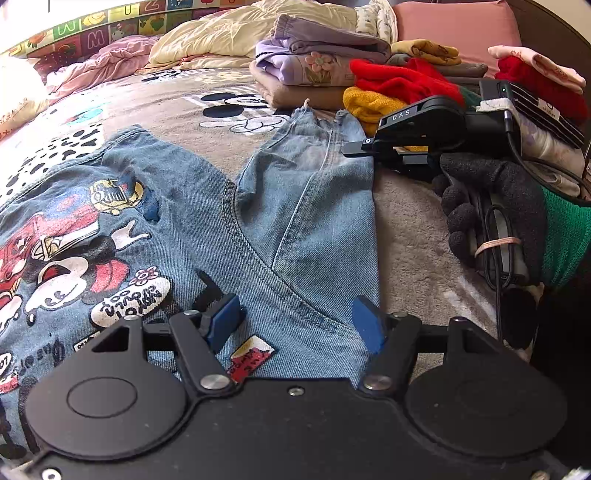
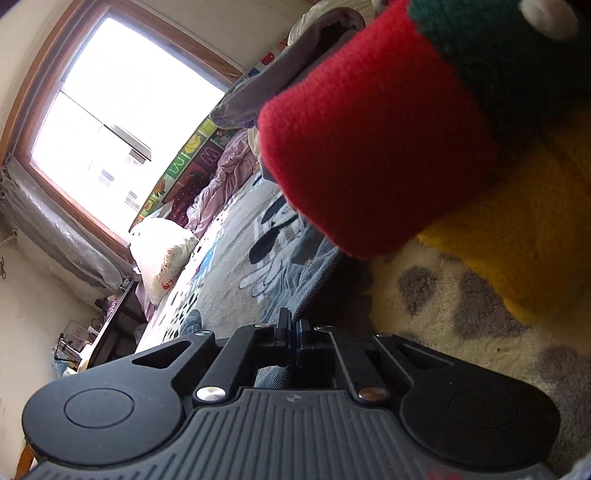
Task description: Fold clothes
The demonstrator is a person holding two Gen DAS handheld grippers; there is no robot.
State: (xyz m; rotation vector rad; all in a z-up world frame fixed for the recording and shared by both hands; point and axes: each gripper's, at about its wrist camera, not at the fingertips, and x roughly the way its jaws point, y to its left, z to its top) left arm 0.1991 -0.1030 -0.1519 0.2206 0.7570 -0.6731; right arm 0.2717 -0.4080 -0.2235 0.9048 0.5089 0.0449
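Observation:
A blue denim jacket (image 1: 192, 206) with cartoon patches lies spread on the bed, one sleeve (image 1: 317, 177) stretching away toward the folded piles. My left gripper (image 1: 295, 325) hovers open just above the jacket near the sleeve seam, with its blue pads (image 1: 221, 321) wide apart and only denim under them. My right gripper (image 1: 354, 149), held by a dark-gloved hand (image 1: 491, 206), comes in from the right at the sleeve's far edge. In the right wrist view its jaws (image 2: 293, 332) are shut, with the denim edge (image 2: 310, 291) running in between them.
Folded clothes are stacked at the back of the bed: a purple and beige pile (image 1: 314, 62), and red (image 1: 402, 79) and yellow (image 1: 369, 103) knits close to the right gripper. A cream duvet (image 1: 236, 33) and a pink pillow (image 1: 454, 26) lie behind. The window (image 2: 110, 122) is on the left.

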